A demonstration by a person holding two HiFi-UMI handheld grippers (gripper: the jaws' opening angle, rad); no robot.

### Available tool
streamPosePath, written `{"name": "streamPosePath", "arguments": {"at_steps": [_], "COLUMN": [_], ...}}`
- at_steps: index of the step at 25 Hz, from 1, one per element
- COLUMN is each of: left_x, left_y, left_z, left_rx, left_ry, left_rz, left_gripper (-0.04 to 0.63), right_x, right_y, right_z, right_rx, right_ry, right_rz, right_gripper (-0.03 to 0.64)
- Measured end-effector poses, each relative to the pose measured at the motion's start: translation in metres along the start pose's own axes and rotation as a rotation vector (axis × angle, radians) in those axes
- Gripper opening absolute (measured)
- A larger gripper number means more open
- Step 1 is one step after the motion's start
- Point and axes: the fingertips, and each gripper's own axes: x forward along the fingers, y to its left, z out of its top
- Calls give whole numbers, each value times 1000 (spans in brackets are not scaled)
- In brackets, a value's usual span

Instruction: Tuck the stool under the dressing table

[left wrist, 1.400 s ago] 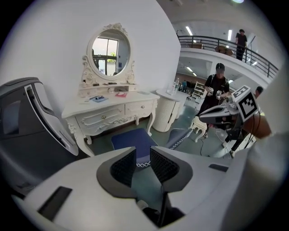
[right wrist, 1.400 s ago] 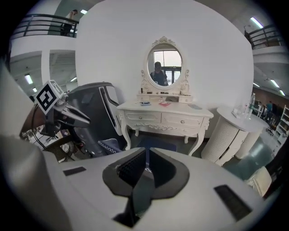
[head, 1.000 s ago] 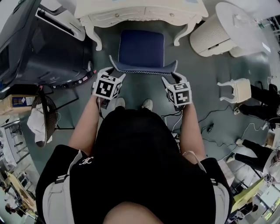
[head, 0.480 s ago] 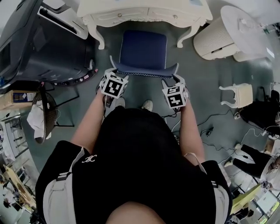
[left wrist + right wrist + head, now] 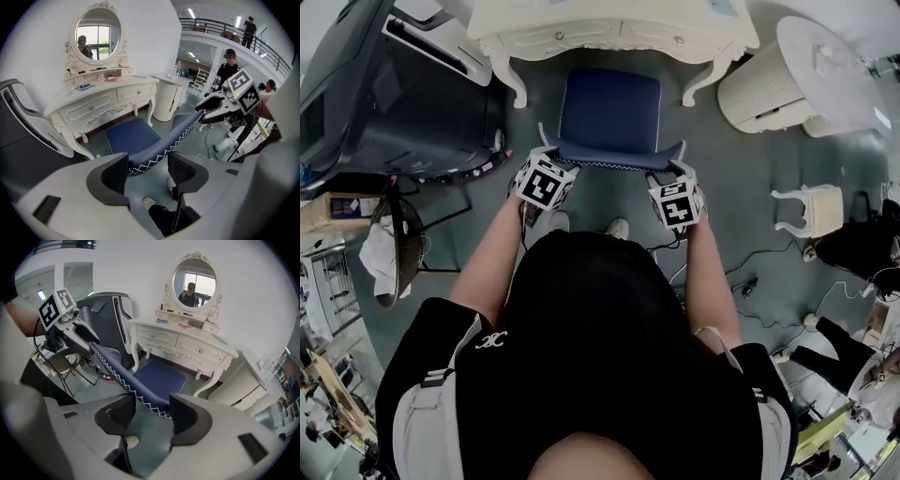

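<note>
The blue stool's seat (image 5: 611, 105) stands on the floor with its far part under the white dressing table (image 5: 609, 28). Its low curved backrest (image 5: 609, 155), trimmed with white zigzag stitching, faces me. My left gripper (image 5: 546, 157) is at the backrest's left end and my right gripper (image 5: 673, 171) is at its right end. In the left gripper view the backrest rim (image 5: 164, 140) runs between the jaws of the left gripper (image 5: 147, 171), with a gap at the pads. The right gripper (image 5: 152, 416) straddles the rim (image 5: 136, 390) the same way. Both pairs of jaws have just been opening.
A large black chair (image 5: 384, 103) stands left of the table and a white ribbed cabinet (image 5: 759, 84) to its right. A small white stool (image 5: 811, 208) and cables (image 5: 750, 281) lie on the floor at the right. An oval mirror (image 5: 97, 32) tops the table.
Both grippers have sunk slightly at the backrest's ends and their jaws stand wider. The stool keeps its place at the table.
</note>
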Motion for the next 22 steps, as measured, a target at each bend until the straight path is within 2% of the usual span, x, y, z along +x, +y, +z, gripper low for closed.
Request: {"name": "streamPosePath", "arguments": {"at_steps": [5, 10, 22], "left_x": [4, 10, 39], "left_y": [2, 0, 12], "left_z": [0, 10, 56], "left_rx": [19, -24, -120], "left_ry": [-1, -1, -15], "left_rz": [-1, -12, 41], "left_gripper": [245, 245, 245], "right_x": [3, 5, 29], "right_y": [-4, -20, -82], "right_z": [1, 7, 40], "right_rx": [42, 89, 72], "right_ry": [1, -21, -44], "right_rz": [1, -49, -41], "right_gripper": [230, 232, 235]}}
